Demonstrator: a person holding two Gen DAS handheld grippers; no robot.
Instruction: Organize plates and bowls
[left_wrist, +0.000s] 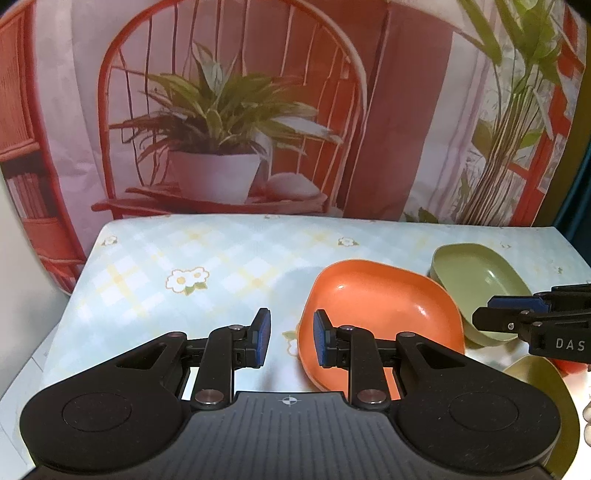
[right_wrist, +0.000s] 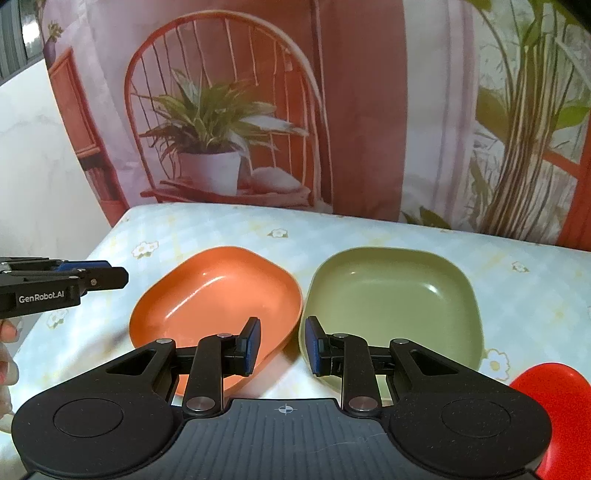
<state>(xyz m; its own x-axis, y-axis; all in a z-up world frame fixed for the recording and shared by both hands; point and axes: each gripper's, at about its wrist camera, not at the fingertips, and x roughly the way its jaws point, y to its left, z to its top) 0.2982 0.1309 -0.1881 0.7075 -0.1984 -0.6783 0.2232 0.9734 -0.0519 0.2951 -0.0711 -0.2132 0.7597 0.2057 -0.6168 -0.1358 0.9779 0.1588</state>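
While narrowly parted, each claw (left_wrist: 291, 338) (right_wrist: 282, 345) holds nothing.

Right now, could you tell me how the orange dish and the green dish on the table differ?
The orange dish sits left of the green dish. Colour differs: orange against olive green. The green dish looks slightly larger and squarer. Both are glossy, empty, upright, rounded-square shallow dishes, side by side on the checked tablecloth.
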